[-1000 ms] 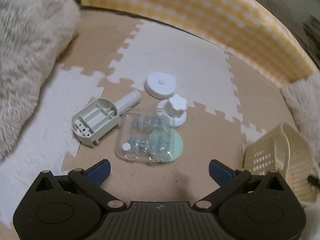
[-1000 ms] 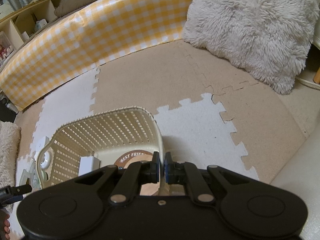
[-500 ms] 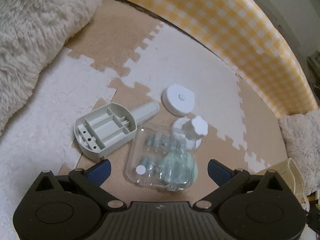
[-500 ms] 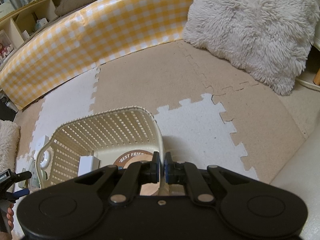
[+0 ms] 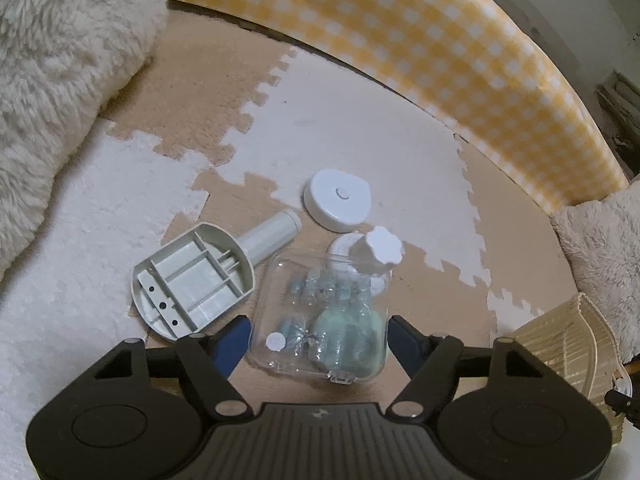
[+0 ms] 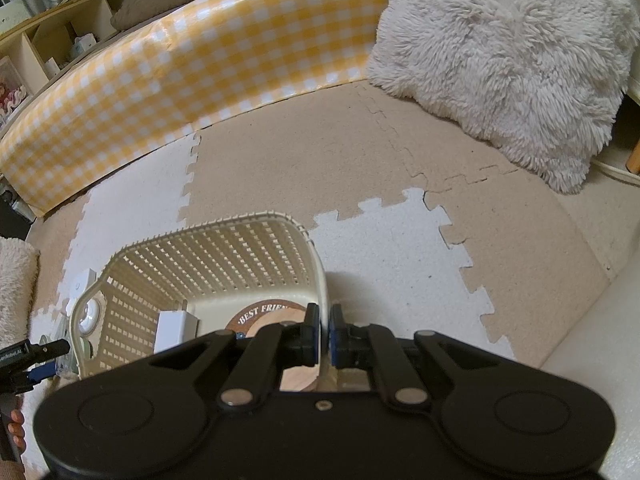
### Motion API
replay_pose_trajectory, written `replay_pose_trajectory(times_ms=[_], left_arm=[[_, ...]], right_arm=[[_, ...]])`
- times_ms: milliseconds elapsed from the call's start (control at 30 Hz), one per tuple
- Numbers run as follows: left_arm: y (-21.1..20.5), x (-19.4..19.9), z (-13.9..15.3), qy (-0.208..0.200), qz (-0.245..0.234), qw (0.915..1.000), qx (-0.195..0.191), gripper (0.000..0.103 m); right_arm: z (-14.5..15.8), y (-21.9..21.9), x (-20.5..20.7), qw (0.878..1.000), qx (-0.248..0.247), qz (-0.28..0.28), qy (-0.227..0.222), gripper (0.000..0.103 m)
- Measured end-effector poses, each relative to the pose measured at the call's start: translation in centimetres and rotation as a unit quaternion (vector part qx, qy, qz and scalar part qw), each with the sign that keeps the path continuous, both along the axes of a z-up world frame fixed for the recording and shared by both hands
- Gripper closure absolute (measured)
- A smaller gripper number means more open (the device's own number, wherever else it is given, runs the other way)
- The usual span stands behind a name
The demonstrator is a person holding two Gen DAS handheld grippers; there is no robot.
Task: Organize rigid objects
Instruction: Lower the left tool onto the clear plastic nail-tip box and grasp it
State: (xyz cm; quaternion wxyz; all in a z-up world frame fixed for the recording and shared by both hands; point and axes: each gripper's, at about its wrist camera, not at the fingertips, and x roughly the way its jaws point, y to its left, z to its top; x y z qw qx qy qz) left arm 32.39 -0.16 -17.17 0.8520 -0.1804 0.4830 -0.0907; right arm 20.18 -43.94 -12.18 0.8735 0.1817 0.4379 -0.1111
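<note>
My left gripper (image 5: 316, 340) is open, with its blue fingertips on either side of a clear plastic box (image 5: 324, 316) of small wrapped items on the foam mat. Left of it lies a grey ribbed plastic part with a tube handle (image 5: 200, 280). Behind it are a white round puck (image 5: 338, 199) and a white knob on a round base (image 5: 380, 248). My right gripper (image 6: 325, 334) is shut on the right rim of the cream lattice basket (image 6: 224, 256), which holds a white charger block (image 6: 174, 326) and a wooden "BEST FRIEND" disc (image 6: 266, 314).
A yellow checked bumper (image 5: 440, 40) curves behind the mat. Fluffy cream cushions lie at the left (image 5: 60, 60) and in the right wrist view (image 6: 512, 56). The basket's edge (image 5: 560, 344) shows at the right of the left wrist view. Shelves (image 6: 52, 40) stand behind the bumper.
My left gripper has moved forward and down over the clear box, which now sits between its open fingers. The right gripper and basket have not moved.
</note>
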Motion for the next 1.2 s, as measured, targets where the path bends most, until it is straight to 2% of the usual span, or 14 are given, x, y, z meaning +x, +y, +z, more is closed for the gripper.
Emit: replay_pose_trajectory(times_ms=[333, 500, 667, 967, 1100, 1200], left_arm=[[-1.1, 0.1, -0.1, -0.021, -0.013, 0.9988, 0.041, 0.027], [-1.3, -0.1, 0.3, -0.008, 0.008, 0.9989, 0.046, 0.027], [-1.9, -0.5, 1.5, -0.002, 0.023, 0.9991, 0.036, 0.028], [-3.6, -1.6, 4.1, -0.019, 0.014, 0.9996, 0.016, 0.028], [-4.1, -1.7, 4.1, -0.007, 0.003, 0.9995, 0.029, 0.028], [-4.6, -1.8, 3.2, 0.021, -0.014, 0.9987, 0.045, 0.028]], right_arm=[[0.0, 0.0, 0.0, 1.000, 0.000, 0.001, 0.000, 0.098], [-0.1, 0.0, 0.1, 1.000, -0.001, 0.002, 0.004, 0.098], [-0.1, -0.1, 0.0, 1.000, 0.000, 0.002, 0.004, 0.098], [-0.1, -0.1, 0.0, 1.000, -0.001, 0.001, 0.003, 0.098], [-0.1, -0.1, 0.0, 1.000, -0.001, 0.001, 0.003, 0.098], [-0.1, -0.1, 0.0, 1.000, -0.001, 0.001, 0.003, 0.098]])
